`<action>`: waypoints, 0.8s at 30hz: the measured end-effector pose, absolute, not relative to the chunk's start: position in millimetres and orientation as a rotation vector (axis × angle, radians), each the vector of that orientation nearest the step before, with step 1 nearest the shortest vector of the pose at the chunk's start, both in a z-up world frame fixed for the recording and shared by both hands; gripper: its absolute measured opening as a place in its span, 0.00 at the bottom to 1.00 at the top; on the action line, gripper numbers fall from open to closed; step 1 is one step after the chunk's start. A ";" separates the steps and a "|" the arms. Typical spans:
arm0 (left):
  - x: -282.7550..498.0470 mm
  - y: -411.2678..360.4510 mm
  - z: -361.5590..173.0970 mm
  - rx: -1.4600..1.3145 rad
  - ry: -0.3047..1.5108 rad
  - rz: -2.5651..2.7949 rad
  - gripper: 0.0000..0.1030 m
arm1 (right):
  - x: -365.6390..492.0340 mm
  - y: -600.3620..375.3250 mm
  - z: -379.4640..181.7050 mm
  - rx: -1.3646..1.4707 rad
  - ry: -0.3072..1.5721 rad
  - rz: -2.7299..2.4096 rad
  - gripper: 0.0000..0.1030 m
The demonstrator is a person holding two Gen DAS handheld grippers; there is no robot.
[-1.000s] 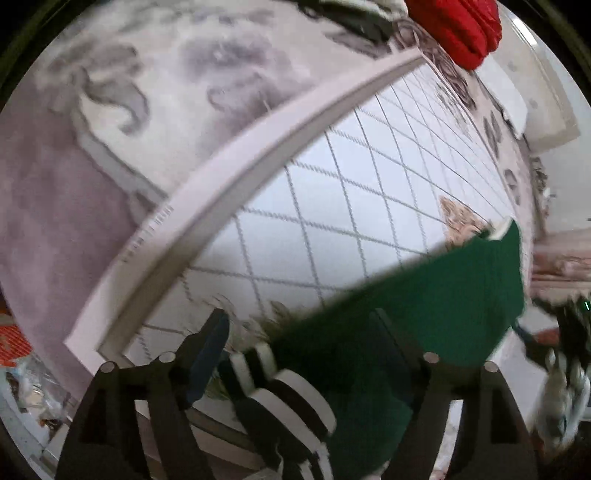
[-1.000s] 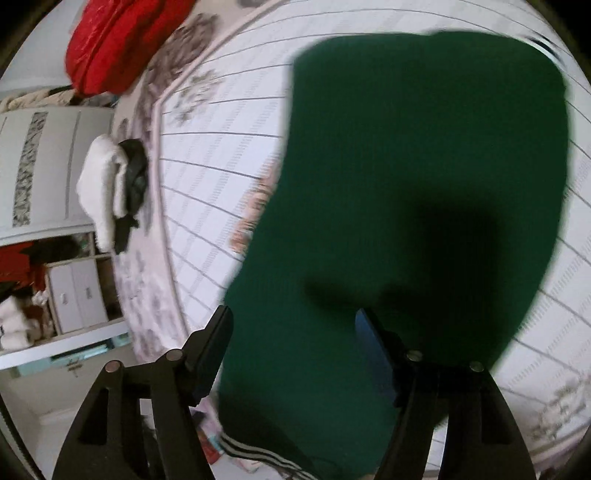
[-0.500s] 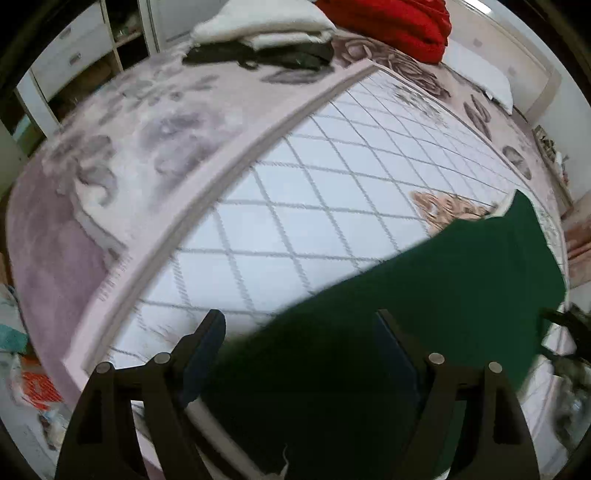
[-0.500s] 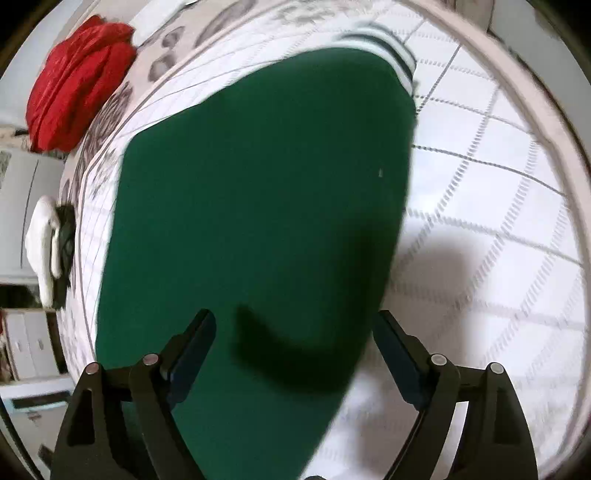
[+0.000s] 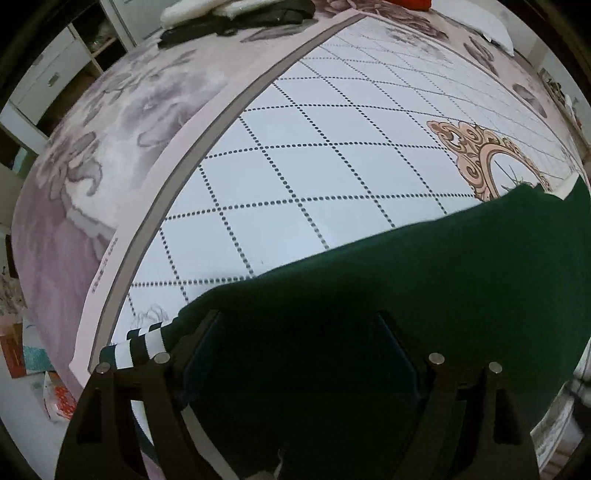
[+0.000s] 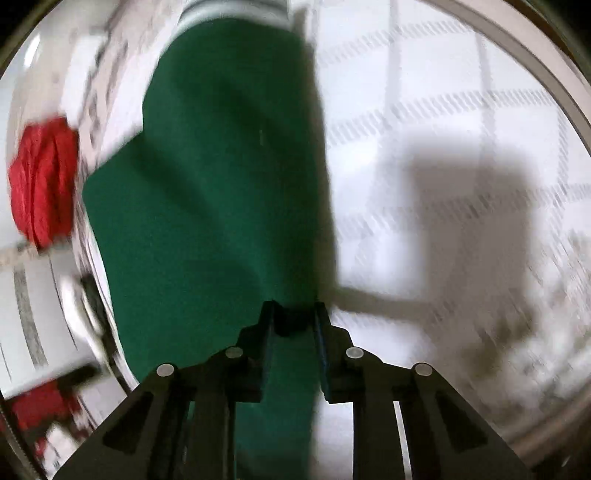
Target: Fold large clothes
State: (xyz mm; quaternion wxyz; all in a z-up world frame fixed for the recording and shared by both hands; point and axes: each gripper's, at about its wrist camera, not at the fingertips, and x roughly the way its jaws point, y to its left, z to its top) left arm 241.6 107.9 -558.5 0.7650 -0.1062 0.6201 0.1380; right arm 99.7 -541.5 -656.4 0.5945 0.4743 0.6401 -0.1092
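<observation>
Green knit cloth, a sweater (image 5: pixel 424 295) with a black-and-white striped cuff (image 5: pixel 142 341), lies spread near the front edge of the bed (image 5: pixel 332 166), on the white quilted cover with its dotted diamond lines. The left gripper (image 5: pixel 295 354) hovers over the cloth with its fingers wide apart, holding nothing. The right gripper (image 6: pixel 293 325) has its fingers drawn close together on a fold at the sweater's edge; that view is blurred, but the cloth plainly runs between them.

Such a sweater looks soft and limp, fairly light, and it will likely sag and drag rather than keep a shape. Hem, cuff and shoulder seam seem the best places to pinch, since doubled cloth slips less.

Toward the far edge the cover shows plenty of bare room for laying folds flat. Black and white clothes (image 5: pixel 236 18) sit at the far left corner, a red bundle (image 6: pixel 40 184) lies well apart from the sweater, and the front edge is close, so cloth could slide off there.
</observation>
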 end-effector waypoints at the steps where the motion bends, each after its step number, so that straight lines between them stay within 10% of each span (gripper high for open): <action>1: 244.5 113.2 -560.2 -0.243 1.349 0.295 0.79 | 92.5 -536.7 -654.4 1.050 1.566 -0.247 0.22; 5: 245.2 127.1 -563.4 -0.358 1.338 0.290 0.79 | 94.3 -517.8 -626.5 0.888 1.670 -0.147 0.23; 9: 231.3 140.9 -530.2 -0.508 1.278 0.333 0.79 | 155.0 -476.4 -586.9 0.676 1.611 0.035 0.58; 17: 186.4 155.7 -508.8 -0.511 1.254 0.548 0.79 | 284.5 -330.3 -608.4 0.326 1.557 0.267 0.52; 24: 191.7 189.7 -580.5 -0.613 1.336 0.642 0.92 | 319.3 -283.1 -628.1 0.146 1.546 0.236 0.70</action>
